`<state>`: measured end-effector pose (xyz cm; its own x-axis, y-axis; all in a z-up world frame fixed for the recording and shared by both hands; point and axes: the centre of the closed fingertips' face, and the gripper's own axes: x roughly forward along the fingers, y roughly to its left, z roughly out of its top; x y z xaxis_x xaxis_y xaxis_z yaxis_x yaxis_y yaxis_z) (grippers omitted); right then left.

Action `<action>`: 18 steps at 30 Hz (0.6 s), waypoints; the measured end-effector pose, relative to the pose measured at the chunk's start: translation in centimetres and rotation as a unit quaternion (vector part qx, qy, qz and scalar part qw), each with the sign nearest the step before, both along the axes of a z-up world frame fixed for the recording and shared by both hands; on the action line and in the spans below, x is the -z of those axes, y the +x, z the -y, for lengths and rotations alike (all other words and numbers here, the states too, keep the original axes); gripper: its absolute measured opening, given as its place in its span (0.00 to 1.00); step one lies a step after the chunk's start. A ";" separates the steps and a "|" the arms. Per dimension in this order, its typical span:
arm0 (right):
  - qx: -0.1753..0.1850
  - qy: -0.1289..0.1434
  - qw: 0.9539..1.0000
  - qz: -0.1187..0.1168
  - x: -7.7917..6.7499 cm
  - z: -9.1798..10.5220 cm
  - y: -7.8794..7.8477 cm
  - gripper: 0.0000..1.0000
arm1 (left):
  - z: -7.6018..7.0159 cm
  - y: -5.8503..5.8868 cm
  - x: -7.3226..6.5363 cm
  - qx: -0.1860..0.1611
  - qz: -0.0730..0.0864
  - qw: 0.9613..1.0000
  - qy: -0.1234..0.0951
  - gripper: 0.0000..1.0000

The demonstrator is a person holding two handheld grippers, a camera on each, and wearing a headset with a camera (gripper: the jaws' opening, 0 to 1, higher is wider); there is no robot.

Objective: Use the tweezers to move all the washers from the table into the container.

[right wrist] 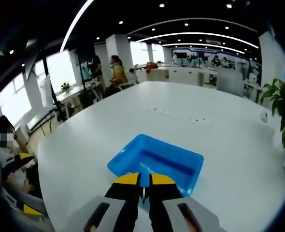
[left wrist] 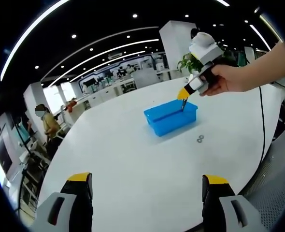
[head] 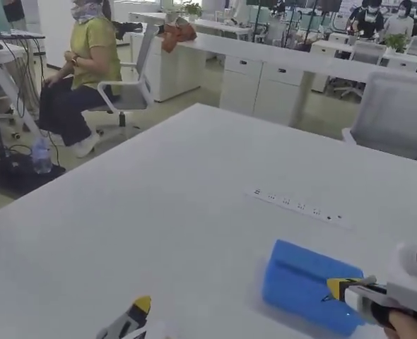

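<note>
A blue container [head: 304, 286] sits on the white table [head: 159, 212] at the near right. My right gripper [head: 339, 288] hovers at its right edge, shut on thin tweezers [right wrist: 143, 192]. In the left gripper view the right gripper [left wrist: 183, 93] holds the tweezers [left wrist: 183, 104] tip-down over the container [left wrist: 171, 117], and two small washers [left wrist: 200, 139] lie on the table just in front of it. The container [right wrist: 157, 162] lies right ahead of the right gripper [right wrist: 144, 180]. My left gripper [left wrist: 147, 186] is open, holds nothing, and stays low at the near edge [head: 141, 305].
A white power strip [head: 298, 205] lies beyond the container. A person sits on a chair [head: 88, 63] at the far left, and a grey office chair [head: 396, 113] stands at the table's right. A potted plant [right wrist: 280, 106] is at the right.
</note>
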<state>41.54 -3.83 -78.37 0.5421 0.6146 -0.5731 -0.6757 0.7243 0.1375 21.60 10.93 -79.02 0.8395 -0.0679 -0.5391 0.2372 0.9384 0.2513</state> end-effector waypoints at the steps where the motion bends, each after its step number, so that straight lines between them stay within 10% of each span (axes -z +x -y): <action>1: 0.001 0.001 1.000 0.000 -0.1 0.1 -0.1 0.03 | 0.0 0.0 0.0 0.000 0.000 1.000 0.000 0.97; 18: -0.022 -0.010 1.000 -0.015 0.4 0.2 -4.6 0.03 | 0.0 0.0 -0.3 -0.001 0.008 1.000 0.001 0.97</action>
<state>36.96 -4.06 -78.74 0.4972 0.6252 -0.6016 -0.7020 0.6973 0.1445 21.65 10.97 -78.75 0.8479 -0.0649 -0.5262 0.2315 0.9382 0.2574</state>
